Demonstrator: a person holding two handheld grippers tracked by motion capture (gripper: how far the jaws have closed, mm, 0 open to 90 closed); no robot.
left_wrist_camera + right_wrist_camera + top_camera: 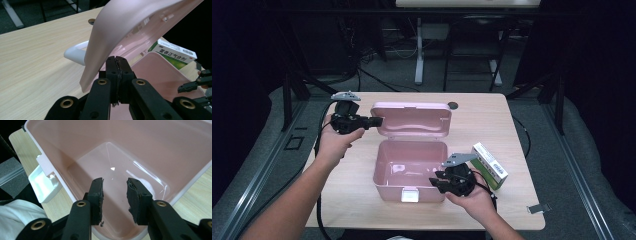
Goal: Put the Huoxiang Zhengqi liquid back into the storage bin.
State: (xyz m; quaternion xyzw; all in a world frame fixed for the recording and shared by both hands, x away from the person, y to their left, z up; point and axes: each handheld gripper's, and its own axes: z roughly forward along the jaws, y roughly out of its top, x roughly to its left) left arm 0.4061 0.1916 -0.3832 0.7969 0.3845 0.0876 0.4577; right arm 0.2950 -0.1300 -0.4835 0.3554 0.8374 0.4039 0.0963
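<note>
Your left hand [334, 140] reaches in from the desk's left side with its forearm angled up from the near edge, holding the left gripper [374, 121] level, pointing right at the left end of the raised lid [412, 119]. Its jaws are pressed together; the left gripper view shows them meeting just beside the lid's edge [100, 50], and whether they pinch it you cannot tell. That view also shows the white handle [75, 53] behind the lid and the green and white carton [175, 53] past the box. Your right hand [474, 197] sits near the desk's front edge, turned so the right gripper [437, 182] points left over the pink box [384, 175], which stands open at the desk's middle. The right gripper view looks down into the box [150, 150]: jaws partway open, nothing between them, the white latch [45, 185] to their left.
</note>
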